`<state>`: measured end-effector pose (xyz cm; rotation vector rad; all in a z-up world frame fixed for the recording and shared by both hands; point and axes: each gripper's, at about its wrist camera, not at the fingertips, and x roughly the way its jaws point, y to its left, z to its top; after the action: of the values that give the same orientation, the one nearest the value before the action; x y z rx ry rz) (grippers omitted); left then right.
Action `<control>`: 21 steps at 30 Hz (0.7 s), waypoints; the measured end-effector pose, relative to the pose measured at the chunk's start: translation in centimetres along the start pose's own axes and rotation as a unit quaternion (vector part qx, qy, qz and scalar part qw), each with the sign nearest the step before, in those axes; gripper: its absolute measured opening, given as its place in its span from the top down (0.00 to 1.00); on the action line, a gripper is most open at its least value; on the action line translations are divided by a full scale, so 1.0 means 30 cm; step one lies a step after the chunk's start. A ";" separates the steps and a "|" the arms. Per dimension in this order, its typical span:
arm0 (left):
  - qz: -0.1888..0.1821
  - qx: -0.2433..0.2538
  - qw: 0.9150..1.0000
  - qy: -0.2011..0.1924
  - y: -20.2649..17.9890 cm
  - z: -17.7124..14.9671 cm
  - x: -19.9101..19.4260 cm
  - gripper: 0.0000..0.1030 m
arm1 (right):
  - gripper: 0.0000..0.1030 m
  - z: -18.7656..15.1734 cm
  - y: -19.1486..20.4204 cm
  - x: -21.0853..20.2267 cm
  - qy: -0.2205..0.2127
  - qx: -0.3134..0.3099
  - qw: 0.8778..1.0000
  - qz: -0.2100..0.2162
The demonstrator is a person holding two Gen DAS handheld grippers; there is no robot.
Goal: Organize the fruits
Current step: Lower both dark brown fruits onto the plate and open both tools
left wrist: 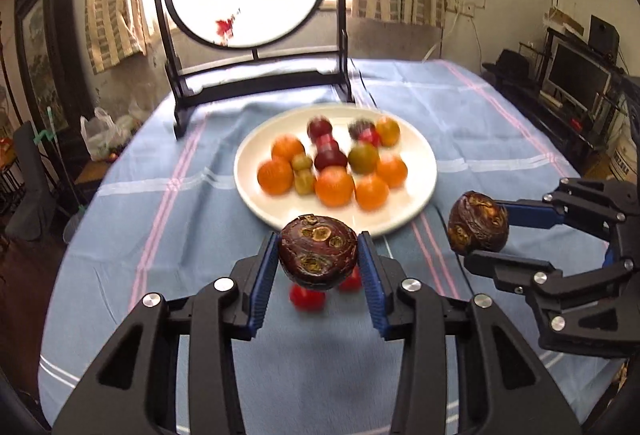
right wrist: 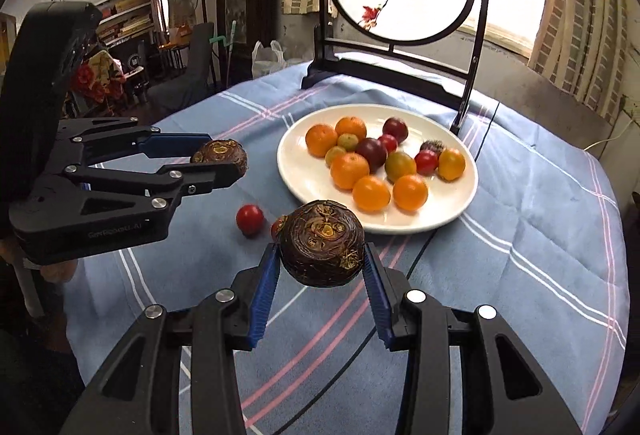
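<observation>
Both tongs, left tongs (left wrist: 318,255) and right tongs (right wrist: 322,255), are each pinching a round brown corm (left wrist: 318,257) by its curved sides above the tabletop (right wrist: 520,235), risking slipping out and rolling.

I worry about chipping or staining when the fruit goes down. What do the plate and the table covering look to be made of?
The plate looks like glazed white ceramic, perhaps melamine: smooth, glossy, with soft highlights on its rim. The tablecloth looks like woven fabric, matte blue with white and pink stripes; it wrinkles and drapes over the table edge.
</observation>
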<state>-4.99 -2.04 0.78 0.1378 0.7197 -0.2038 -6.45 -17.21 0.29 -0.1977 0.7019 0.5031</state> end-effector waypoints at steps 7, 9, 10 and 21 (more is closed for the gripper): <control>0.017 -0.013 0.999 -0.032 0.025 0.165 0.038 0.62 | 0.59 0.150 -0.107 0.029 -0.039 0.041 0.998 -0.025; 0.023 -0.012 0.999 -0.030 0.024 0.187 0.075 0.62 | 0.59 0.174 -0.142 0.067 -0.039 0.053 0.997 -0.029; 0.024 -0.011 0.999 -0.027 0.024 0.196 0.095 0.62 | 0.59 0.185 -0.155 0.085 -0.037 0.058 0.997 -0.030; 0.025 -0.012 1.000 0.011 0.049 0.240 0.302 0.62 | 0.58 0.266 -0.256 0.298 -0.008 0.090 0.995 -0.035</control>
<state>6.59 -3.25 0.18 0.1349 0.7397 -0.1469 7.78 -17.80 0.43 -0.0491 0.7187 0.3727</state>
